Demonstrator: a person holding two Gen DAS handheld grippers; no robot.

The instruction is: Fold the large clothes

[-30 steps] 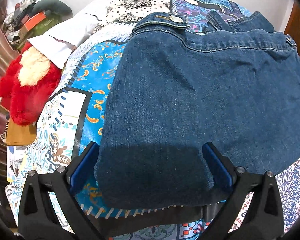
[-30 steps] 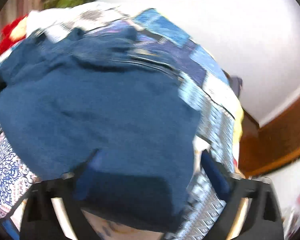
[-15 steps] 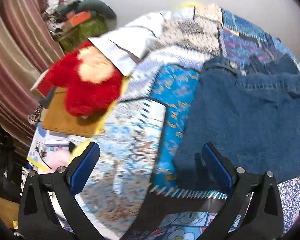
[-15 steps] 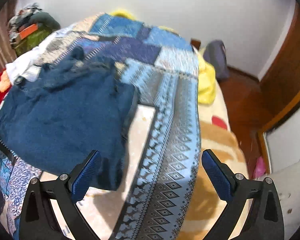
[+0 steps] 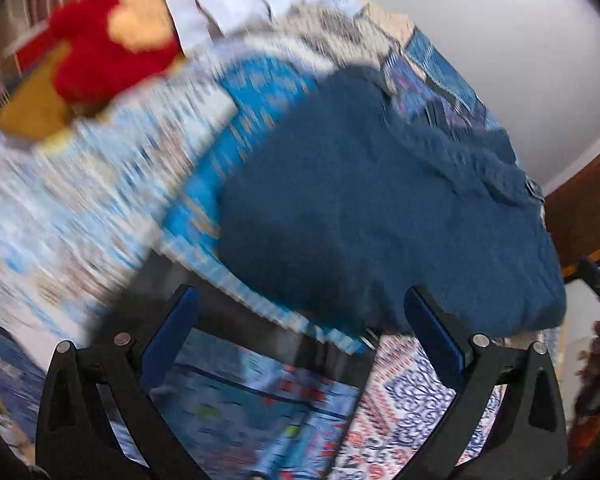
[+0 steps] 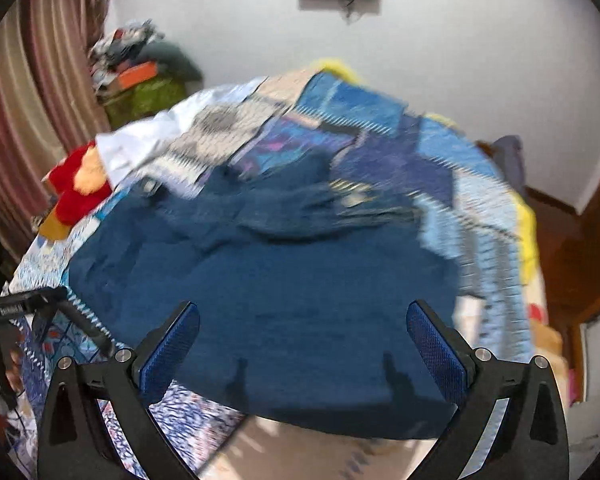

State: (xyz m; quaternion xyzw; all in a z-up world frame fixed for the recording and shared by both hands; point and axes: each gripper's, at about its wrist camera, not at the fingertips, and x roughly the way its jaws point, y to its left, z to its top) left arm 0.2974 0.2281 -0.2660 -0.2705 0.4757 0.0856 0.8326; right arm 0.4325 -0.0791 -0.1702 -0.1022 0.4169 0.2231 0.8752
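Folded blue jeans (image 5: 380, 208) lie on the patterned quilt (image 5: 100, 200) of a bed; the right wrist view shows them too (image 6: 292, 300). My left gripper (image 5: 300, 328) is open and empty, held above the quilt just before the jeans' near left edge. My right gripper (image 6: 300, 340) is open and empty, held above the jeans' near edge. The left gripper also shows at the left edge of the right wrist view (image 6: 32, 308). Both views are blurred.
A red plush toy (image 5: 100, 48) and a white cloth (image 5: 228, 4) lie at the far left of the bed. A pile of clothes (image 6: 140, 68) stands by the curtain (image 6: 28, 100). A yellow blanket (image 6: 528, 232) edges the bed's right side; wooden furniture (image 6: 596, 240) is beyond.
Both grippers have swung back toward the jeans, which now fill the middle of each view. Both stay open and empty, and the jeans lie unmoved.
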